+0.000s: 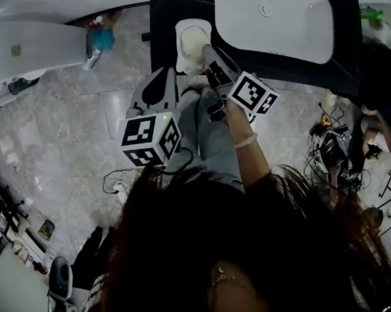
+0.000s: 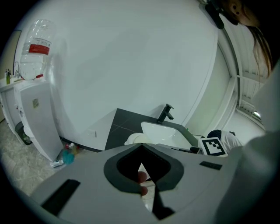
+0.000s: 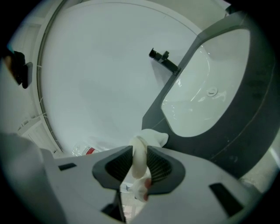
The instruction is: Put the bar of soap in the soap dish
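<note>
A cream bar of soap (image 3: 139, 159) stands on edge between the pads of my right gripper (image 3: 140, 153), which is shut on it. Just beyond it lies the white soap dish (image 3: 156, 137). In the head view my right gripper (image 1: 204, 50) reaches over the soap dish (image 1: 181, 59) at the black counter's left end, with the soap (image 1: 191, 43) over the dish. Whether they touch I cannot tell. My left gripper (image 1: 166, 73) hangs beside it to the left, off the counter. In its own view the left gripper (image 2: 141, 148) has its tips together and holds nothing, with the dish (image 2: 132, 139) ahead.
The white sink (image 1: 278, 12) fills the black counter (image 1: 162, 12), with a black faucet (image 3: 164, 59) behind it. A white cabinet (image 2: 37, 118) carries a water bottle (image 2: 35, 48). On the floor are a blue bottle (image 1: 103, 36) and cables (image 1: 331, 147). Another person (image 1: 383, 122) crouches at the right.
</note>
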The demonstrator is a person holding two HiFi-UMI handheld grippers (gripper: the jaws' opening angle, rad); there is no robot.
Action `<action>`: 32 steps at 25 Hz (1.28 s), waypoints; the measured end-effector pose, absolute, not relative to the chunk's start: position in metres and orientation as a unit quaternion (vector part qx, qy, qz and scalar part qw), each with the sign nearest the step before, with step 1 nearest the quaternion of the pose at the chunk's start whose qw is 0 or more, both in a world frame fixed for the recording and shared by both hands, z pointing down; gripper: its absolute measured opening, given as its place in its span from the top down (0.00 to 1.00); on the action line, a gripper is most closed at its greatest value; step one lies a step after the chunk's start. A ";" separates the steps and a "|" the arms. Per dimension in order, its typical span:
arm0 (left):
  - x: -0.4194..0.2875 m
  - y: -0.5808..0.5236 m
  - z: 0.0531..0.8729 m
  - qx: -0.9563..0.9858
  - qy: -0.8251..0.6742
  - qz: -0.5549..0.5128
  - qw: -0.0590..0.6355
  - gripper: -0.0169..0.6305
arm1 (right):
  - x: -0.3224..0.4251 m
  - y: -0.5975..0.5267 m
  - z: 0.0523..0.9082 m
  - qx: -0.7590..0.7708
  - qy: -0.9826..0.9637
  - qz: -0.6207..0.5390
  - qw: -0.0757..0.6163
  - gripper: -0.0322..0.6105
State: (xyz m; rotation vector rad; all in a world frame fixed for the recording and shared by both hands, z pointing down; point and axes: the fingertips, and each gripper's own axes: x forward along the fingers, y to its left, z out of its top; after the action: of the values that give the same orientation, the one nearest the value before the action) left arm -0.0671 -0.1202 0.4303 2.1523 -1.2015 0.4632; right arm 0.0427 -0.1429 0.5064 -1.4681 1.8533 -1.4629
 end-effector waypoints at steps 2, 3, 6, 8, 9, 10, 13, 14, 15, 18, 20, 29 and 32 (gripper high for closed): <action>-0.066 -0.123 0.431 0.814 -0.456 0.174 0.313 0.98 | 0.042 -0.143 0.507 -0.520 0.656 -0.513 0.188 0.78; -0.066 -0.124 0.431 0.815 -0.456 0.174 0.313 0.98 | 0.042 -0.143 0.507 -0.520 0.656 -0.511 0.193 0.78; -0.065 -0.125 0.432 0.815 -0.455 0.174 0.315 0.98 | 0.041 -0.143 0.508 -0.520 0.658 -0.505 0.203 0.78; -0.066 -0.125 0.434 0.815 -0.452 0.176 0.316 0.98 | 0.041 -0.143 0.509 -0.523 0.662 -0.498 0.199 0.78; -0.066 -0.125 0.435 0.816 -0.451 0.177 0.316 0.98 | 0.041 -0.143 0.508 -0.524 0.666 -0.494 0.195 0.78; -0.067 -0.125 0.436 0.815 -0.451 0.178 0.318 0.98 | 0.040 -0.144 0.507 -0.526 0.669 -0.490 0.190 0.78; -0.066 -0.128 0.437 0.812 -0.452 0.178 0.324 0.98 | 0.038 -0.146 0.505 -0.528 0.680 -0.479 0.174 0.78; -0.066 -0.128 0.438 0.812 -0.451 0.178 0.324 0.98 | 0.038 -0.146 0.505 -0.528 0.682 -0.477 0.170 0.78; -0.066 -0.128 0.438 0.813 -0.450 0.178 0.325 0.98 | 0.038 -0.146 0.505 -0.529 0.682 -0.476 0.166 0.78; -0.066 -0.129 0.439 0.813 -0.448 0.179 0.325 0.98 | 0.040 -0.147 0.507 -0.534 0.681 -0.476 0.154 0.78; -0.064 -0.129 0.438 0.813 -0.448 0.179 0.327 0.98 | 0.042 -0.148 0.506 -0.531 0.681 -0.478 0.158 0.78; -0.066 -0.128 0.440 0.811 -0.449 0.179 0.330 0.98 | 0.047 -0.157 0.490 -0.501 0.659 -0.500 0.254 0.79; -0.067 -0.128 0.440 0.810 -0.450 0.180 0.330 0.98 | 0.044 -0.158 0.492 -0.504 0.665 -0.499 0.234 0.79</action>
State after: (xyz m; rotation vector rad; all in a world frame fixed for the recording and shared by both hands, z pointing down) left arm -0.0668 -0.1276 0.4401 2.1195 -1.1766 0.4702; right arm 0.0437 -0.1582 0.4925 -1.3831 1.8267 -1.3687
